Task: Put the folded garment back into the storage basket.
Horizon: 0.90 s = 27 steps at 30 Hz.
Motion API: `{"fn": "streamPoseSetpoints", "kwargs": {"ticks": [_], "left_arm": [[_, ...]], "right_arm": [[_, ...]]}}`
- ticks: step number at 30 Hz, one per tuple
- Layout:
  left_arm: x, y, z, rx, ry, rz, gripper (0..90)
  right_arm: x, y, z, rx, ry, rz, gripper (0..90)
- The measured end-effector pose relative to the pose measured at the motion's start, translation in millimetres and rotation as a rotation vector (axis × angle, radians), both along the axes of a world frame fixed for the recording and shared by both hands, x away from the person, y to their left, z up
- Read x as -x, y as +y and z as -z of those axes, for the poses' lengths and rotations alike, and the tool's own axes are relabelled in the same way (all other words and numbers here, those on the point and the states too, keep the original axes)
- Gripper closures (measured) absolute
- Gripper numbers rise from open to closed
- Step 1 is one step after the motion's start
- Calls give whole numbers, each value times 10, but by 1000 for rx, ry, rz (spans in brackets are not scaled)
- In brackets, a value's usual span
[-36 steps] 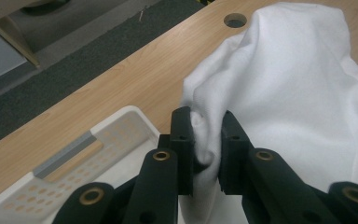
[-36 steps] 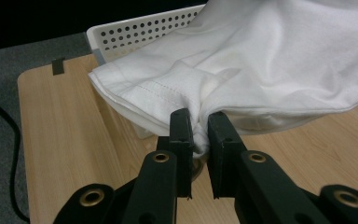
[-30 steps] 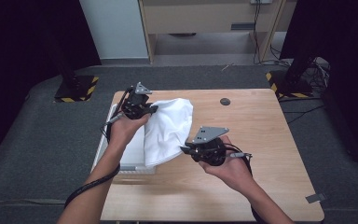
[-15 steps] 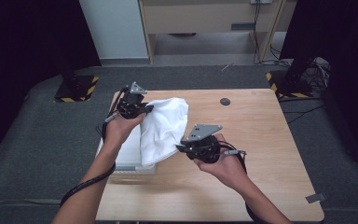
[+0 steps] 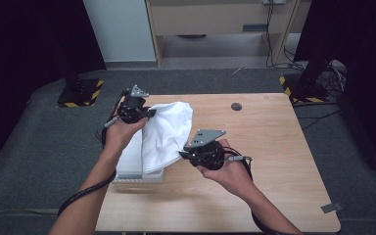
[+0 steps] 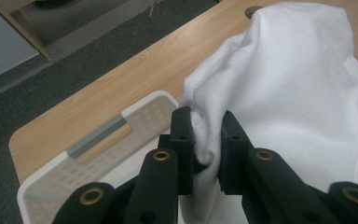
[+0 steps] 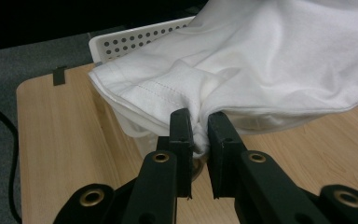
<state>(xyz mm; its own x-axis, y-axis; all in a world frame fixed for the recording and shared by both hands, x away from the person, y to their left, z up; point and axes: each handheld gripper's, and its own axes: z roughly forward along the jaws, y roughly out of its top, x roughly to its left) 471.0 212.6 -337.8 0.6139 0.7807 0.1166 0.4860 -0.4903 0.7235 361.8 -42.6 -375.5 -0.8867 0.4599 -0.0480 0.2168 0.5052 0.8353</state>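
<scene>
Cloth [image 5: 166,132], soft and white, hung between two grippers above the white basket [image 5: 127,171] (the one with little holes) at the left edge of the wooden table [image 5: 274,161]. Left gripper [image 5: 149,113] pinched one bunched corner tight. Right gripper [image 5: 182,154] squeezed the stitched hem, nearer the person.
</scene>
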Motion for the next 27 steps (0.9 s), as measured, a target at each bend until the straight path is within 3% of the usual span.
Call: {"fn": "streamPoseSetpoints", "kwargs": {"ticks": [20,27], "left_arm": [[-10,178,-20,-4,-2,-16,799],[-32,202,-23,-31,-2,-15,799]], "right_arm": [[-56,181,24,-3,5,-12,816],[-65,254,35,-6,9,-16,816]]}}
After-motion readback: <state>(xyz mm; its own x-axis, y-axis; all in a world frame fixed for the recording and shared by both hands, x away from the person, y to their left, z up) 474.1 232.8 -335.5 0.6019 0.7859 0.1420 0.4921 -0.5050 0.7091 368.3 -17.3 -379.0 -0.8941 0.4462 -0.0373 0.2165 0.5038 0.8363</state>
